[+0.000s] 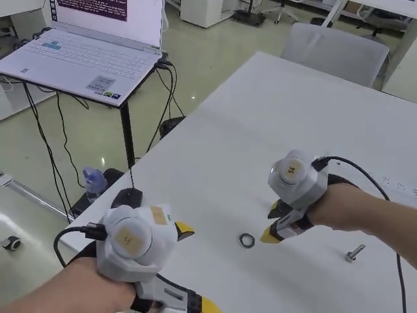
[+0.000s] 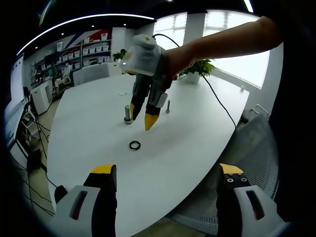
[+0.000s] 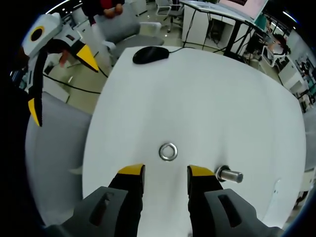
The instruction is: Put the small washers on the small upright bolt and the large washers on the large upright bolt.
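Observation:
A single metal washer [image 1: 246,240] lies flat on the white table [image 1: 260,124]. My right gripper [image 1: 272,223] hovers just right of it, open, with nothing between its yellow tips. In the right gripper view the washer [image 3: 168,151] sits just ahead of the right gripper [image 3: 165,171], and the large bolt [image 3: 230,175] stands by the right jaw. A small bolt [image 1: 355,252] stands further right. My left gripper [image 1: 195,267] is open and empty at the table's near edge. The left gripper view shows the washer [image 2: 135,145], the large bolt [image 2: 128,114], the small bolt [image 2: 168,106] and the right gripper [image 2: 141,117].
A black mouse [image 1: 130,195] lies at the table's left corner. To the left, off the table, an open laptop [image 1: 85,52] sits on a stand with cables hanging down. A grey chair [image 1: 332,49] stands at the far side.

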